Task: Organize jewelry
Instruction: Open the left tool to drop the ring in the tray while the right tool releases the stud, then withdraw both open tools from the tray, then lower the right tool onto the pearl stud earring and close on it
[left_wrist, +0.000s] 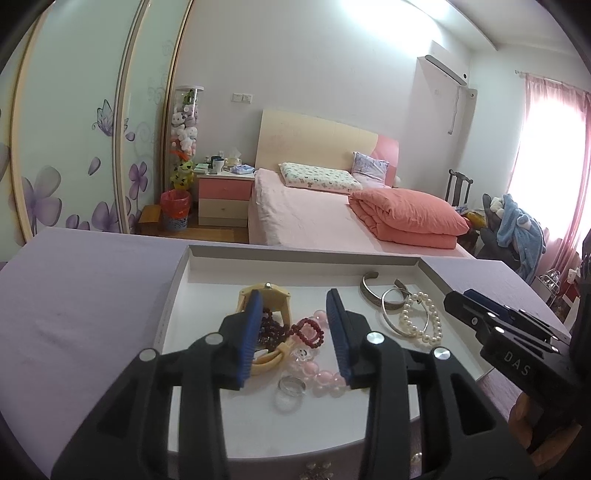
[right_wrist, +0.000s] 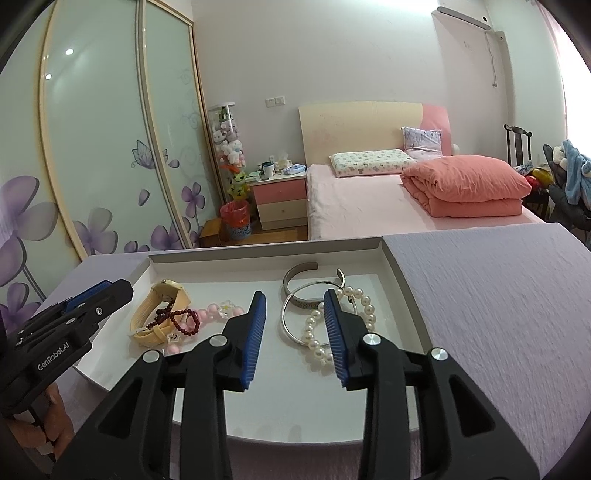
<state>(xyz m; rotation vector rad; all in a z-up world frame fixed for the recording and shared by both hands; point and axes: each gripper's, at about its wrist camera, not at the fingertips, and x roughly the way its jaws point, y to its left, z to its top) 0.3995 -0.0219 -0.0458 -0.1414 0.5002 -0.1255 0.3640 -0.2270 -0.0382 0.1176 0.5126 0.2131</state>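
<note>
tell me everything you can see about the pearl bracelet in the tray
The white pearl bead bracelet is a single loop of round, glossy beads, lying flat on the floor of the shallow white tray, toward its right side. It overlaps the thin silver bangle. The open right gripper hovers in front, one finger hiding part of the loop.

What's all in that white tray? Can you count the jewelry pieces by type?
Watch: 1, the yellow watch
Bead bracelets: 3, the dark red bead bracelet, pink bead bracelet and pearl bracelet
Metal bangles: 2, the cuff bangle and thin silver bangle
Rings: 1, the silver ring
Total: 7
</note>
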